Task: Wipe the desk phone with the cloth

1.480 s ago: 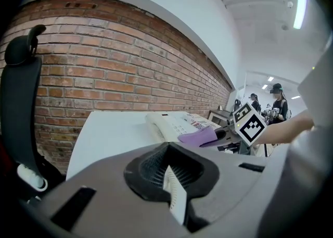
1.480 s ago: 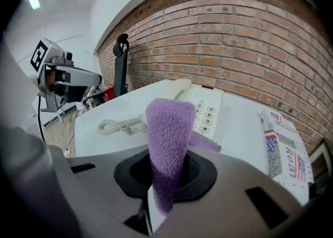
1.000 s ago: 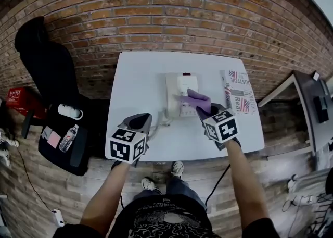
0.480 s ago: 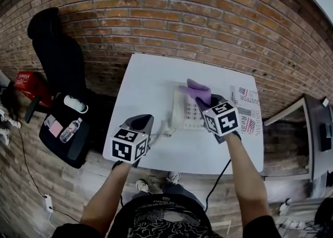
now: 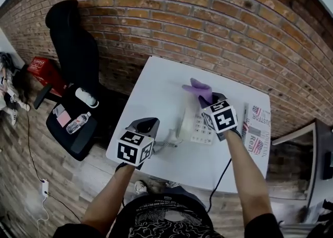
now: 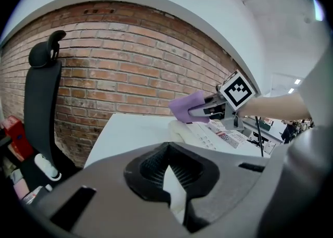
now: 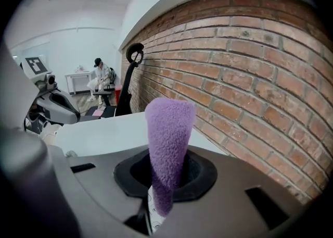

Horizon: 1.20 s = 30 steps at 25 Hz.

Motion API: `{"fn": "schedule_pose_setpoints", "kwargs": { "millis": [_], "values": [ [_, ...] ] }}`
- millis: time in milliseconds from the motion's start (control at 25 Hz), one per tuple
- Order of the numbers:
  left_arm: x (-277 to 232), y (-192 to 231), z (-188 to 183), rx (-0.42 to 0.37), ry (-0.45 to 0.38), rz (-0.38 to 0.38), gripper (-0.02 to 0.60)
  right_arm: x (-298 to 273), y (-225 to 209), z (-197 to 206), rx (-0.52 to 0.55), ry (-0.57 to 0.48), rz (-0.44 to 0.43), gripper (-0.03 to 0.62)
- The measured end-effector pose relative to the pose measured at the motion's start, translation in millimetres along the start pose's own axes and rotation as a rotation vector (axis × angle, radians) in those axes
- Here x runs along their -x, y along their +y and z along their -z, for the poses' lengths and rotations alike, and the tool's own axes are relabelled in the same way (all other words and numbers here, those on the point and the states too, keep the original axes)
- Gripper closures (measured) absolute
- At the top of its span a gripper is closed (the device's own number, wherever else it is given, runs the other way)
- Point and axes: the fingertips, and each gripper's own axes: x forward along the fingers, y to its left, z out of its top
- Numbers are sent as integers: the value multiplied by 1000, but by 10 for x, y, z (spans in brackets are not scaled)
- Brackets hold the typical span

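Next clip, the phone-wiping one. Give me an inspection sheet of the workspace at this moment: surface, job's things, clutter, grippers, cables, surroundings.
Surface: white table, mostly bare, set against a brick wall.
Job's things: desk phone near the table's middle; purple cloth over the phone's far end, contact unclear.
Clutter: printed paper at the table's right edge.
Grippers: right gripper shut on the cloth; left gripper near the front edge, jaws slightly apart, holding nothing.
Cables: coiled phone cord beside the left gripper; black cable below the front edge.
Surroundings: black office chair with a bottle on its seat; red box; wood floor.
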Motion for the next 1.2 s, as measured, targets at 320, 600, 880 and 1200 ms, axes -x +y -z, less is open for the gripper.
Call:
{"fn": "schedule_pose_setpoints", "kwargs": {
  "millis": [320, 600, 880, 1200],
  "values": [
    [88, 145, 24, 17, 0, -40, 578, -191, 219, 95, 41, 55, -69, 549],
    [176, 162, 65, 12, -3, -30, 578, -138, 369, 187, 23, 63, -71, 549],
    [259, 149, 99, 7, -8, -1, 578, -32, 530, 256, 7, 74, -62, 549],
    [368, 119, 171, -14, -4, 44, 578, 93, 774, 379, -28, 81, -51, 549]
  ]
}}
